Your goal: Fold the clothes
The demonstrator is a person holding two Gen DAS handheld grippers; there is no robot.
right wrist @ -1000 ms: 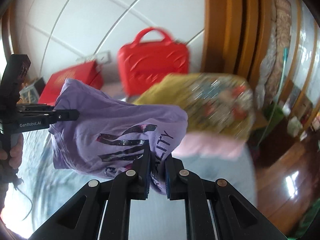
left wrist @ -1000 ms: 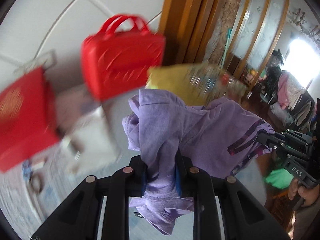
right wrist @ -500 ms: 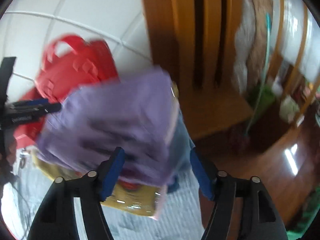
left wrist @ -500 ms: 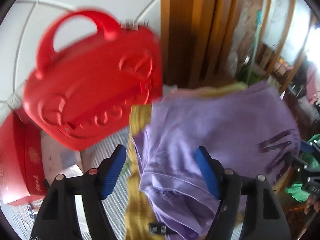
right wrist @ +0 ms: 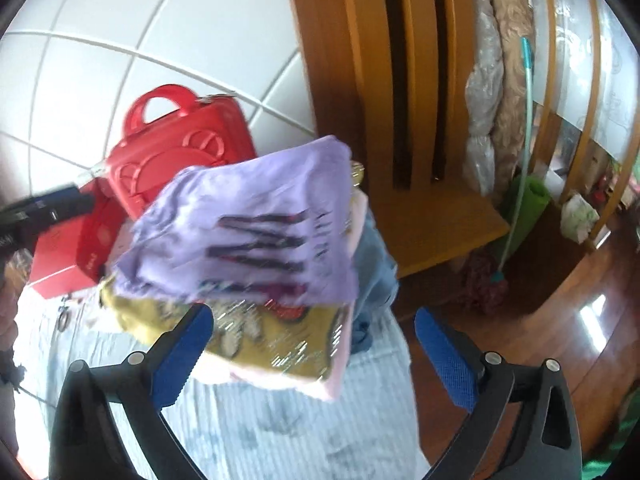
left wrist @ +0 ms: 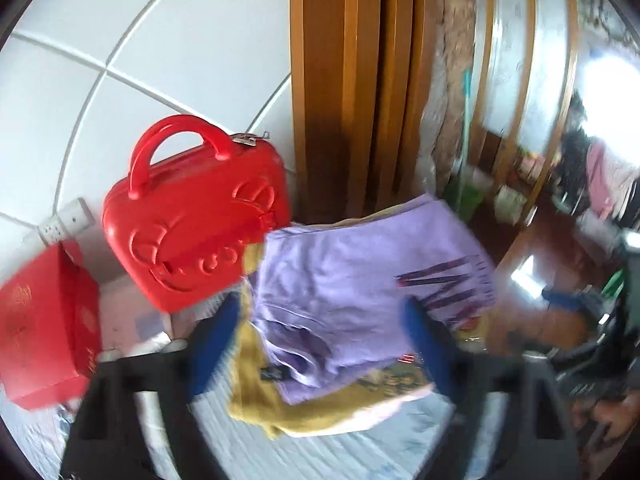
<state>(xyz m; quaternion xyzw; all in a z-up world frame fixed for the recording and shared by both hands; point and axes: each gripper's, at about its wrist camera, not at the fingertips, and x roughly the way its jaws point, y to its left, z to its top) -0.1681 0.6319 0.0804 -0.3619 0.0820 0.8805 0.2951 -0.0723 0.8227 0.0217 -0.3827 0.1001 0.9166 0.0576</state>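
The lilac shirt [right wrist: 248,232] lies folded, dark striped lettering up, atop a mustard garment [right wrist: 276,344] (itself on a pale pink one) on the striped bedcover [right wrist: 280,432]. Left gripper [left wrist: 320,344] and right gripper [right wrist: 316,356] are both opening, jaws spread wide, nothing pinched.

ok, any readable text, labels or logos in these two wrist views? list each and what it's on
Nothing can be read for certain.
Purple shirt: dark print across the front, too blurred to read in either view.
Red case: embossed raised shapes, no legible word.
Red box: faint gold marks, too blurred.
Yellow garment: small dark tag, too small to read.
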